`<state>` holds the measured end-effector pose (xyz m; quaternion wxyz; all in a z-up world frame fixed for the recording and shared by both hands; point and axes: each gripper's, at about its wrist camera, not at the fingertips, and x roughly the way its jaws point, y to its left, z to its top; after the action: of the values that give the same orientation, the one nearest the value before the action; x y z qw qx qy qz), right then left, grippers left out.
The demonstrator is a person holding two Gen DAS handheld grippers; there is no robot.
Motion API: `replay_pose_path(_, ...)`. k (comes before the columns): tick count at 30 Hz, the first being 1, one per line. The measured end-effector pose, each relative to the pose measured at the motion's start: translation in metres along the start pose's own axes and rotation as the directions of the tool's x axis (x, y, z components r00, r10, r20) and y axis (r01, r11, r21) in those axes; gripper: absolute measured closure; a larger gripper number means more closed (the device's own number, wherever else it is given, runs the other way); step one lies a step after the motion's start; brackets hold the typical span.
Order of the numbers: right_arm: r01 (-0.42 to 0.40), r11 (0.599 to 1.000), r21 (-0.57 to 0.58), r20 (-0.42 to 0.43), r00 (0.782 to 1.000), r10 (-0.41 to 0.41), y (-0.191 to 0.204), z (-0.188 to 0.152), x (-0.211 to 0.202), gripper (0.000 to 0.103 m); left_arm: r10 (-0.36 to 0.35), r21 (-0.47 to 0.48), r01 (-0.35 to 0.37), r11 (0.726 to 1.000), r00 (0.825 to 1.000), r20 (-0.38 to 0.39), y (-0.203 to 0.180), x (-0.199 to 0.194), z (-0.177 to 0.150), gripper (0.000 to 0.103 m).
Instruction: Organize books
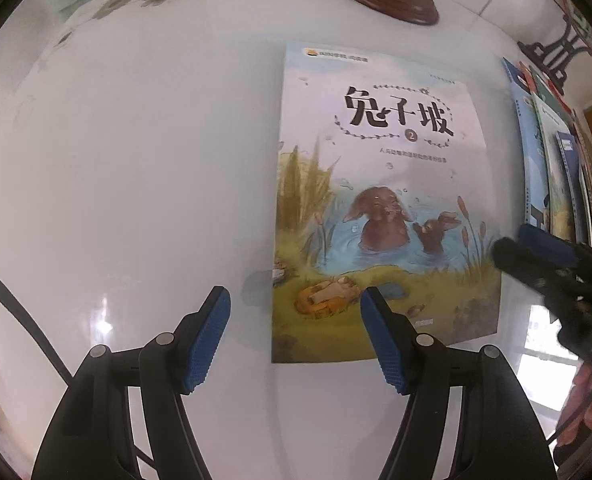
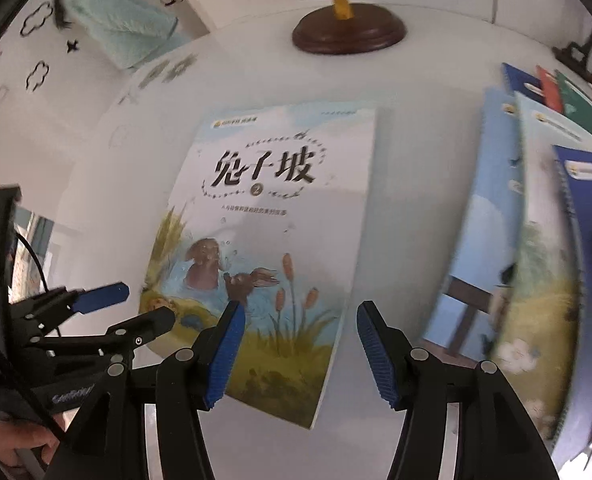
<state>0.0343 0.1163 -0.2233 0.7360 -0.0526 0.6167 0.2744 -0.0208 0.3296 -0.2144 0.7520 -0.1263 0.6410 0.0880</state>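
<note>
A picture book (image 1: pixel 384 200) with rabbits in a pond on its cover lies flat and face up on the white table (image 1: pixel 135 160). My left gripper (image 1: pixel 296 296) points down, open and holding nothing. One finger is over the book's lower left corner and the other over bare table. In the right wrist view the book (image 2: pixel 279 220) lies below my right gripper (image 2: pixel 300 312), also open with nothing in it, straddling the book's lower right edge. Each gripper shows in the other's view: the right gripper (image 1: pixel 514 242) and the left gripper (image 2: pixel 145 306).
A row of books (image 2: pixel 536 240) stands on edge just right of the flat book, backed by a black bookend (image 1: pixel 552 56). A globe on a dark wooden base (image 2: pixel 348 34) stands behind. A person in pale fuzzy clothing (image 2: pixel 123 20) is beyond the table's far left.
</note>
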Motion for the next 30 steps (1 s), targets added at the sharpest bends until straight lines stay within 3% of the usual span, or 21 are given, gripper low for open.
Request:
replay_pose_path(6,0.061,0.998,-0.022,0.051,0.997,-0.06,-0.017,-0.008,-0.033,0.046,-0.017,0.017,0.016,1.0,0.998,0.06,-0.015,-0.02,-0.011,0.037)
replay_pose_path(11,0.103,0.995,-0.001,0.116,0.988,-0.102,-0.048,-0.018,-0.07,0.046,-0.053,0.027,0.05,0.998,0.993,0.107,-0.054,-0.032,-0.001,0.037)
replay_pose_path(17,0.079,0.989,0.122,0.152,0.983,-0.098,-0.111,-0.049,-0.101,0.046,-0.094,0.051,0.087,0.995,0.984,0.151,-0.13,-0.047,0.022,0.037)
replay_pose_path(24,0.063,0.977,0.201,0.161,0.982,-0.097,-0.196,-0.083,-0.137,0.046,-0.144,0.062,0.136,0.989,0.978,0.148,-0.227,-0.048,0.019,0.037)
replay_pose_path(30,0.088,0.967,0.238,0.183,0.974,-0.134,-0.261,-0.086,-0.162,0.046,-0.181,0.132,0.163,0.978,0.974,0.138,-0.303,-0.043,0.014,0.037)
